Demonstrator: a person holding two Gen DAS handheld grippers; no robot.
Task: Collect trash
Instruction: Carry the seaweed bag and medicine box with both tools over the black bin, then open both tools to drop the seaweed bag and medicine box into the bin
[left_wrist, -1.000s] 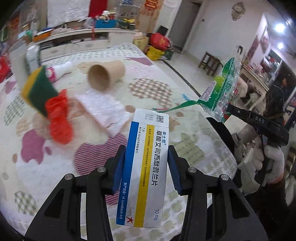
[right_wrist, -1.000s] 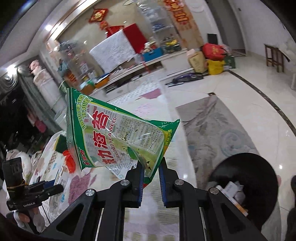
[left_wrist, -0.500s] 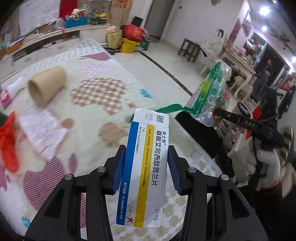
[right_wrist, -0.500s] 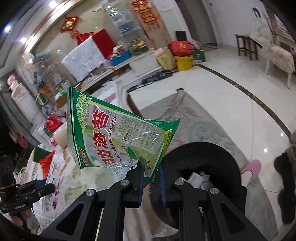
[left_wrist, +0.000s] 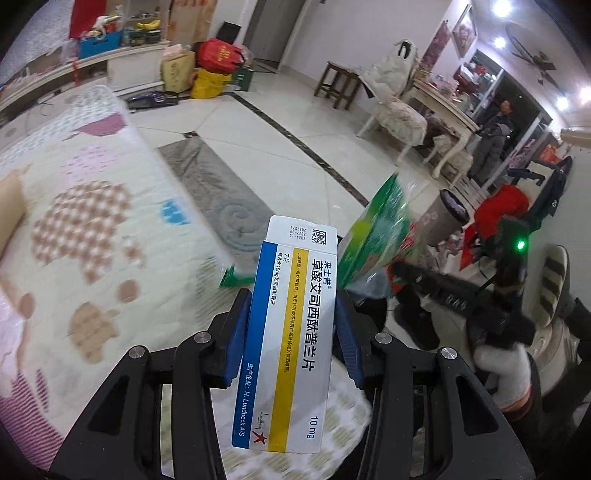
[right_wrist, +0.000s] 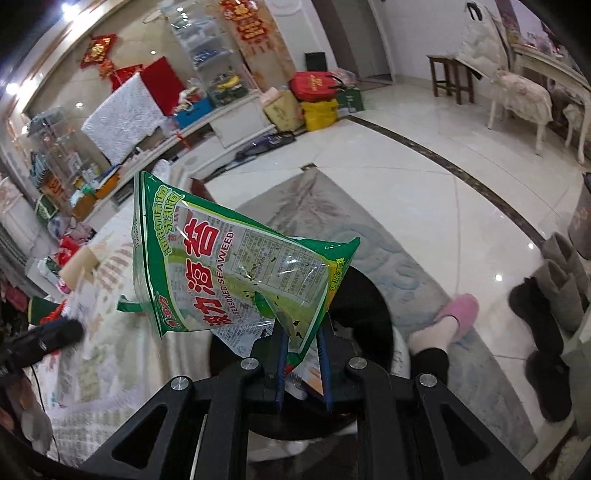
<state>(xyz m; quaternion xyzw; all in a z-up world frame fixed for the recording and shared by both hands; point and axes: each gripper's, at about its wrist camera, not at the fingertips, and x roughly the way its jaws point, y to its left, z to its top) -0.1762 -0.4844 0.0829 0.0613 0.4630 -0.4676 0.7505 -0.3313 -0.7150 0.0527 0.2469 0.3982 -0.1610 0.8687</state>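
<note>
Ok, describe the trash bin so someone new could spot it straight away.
Look past the edge of the patterned quilt to the grey swirl rug on the tiled floor. The round black bin stands there, under the green seaweed bag held by the right tool.

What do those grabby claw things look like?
Each hand-held gripper, left and right, is a black frame with silver bolts and two blue finger pads. From the left camera, the right one shows a green light, and a white glove holds it.

we see a glossy white tile floor (right_wrist: 424, 177), a grey rug (left_wrist: 221, 199) at nine o'clock, a wooden stool (right_wrist: 448, 77) at one o'clock.
</note>
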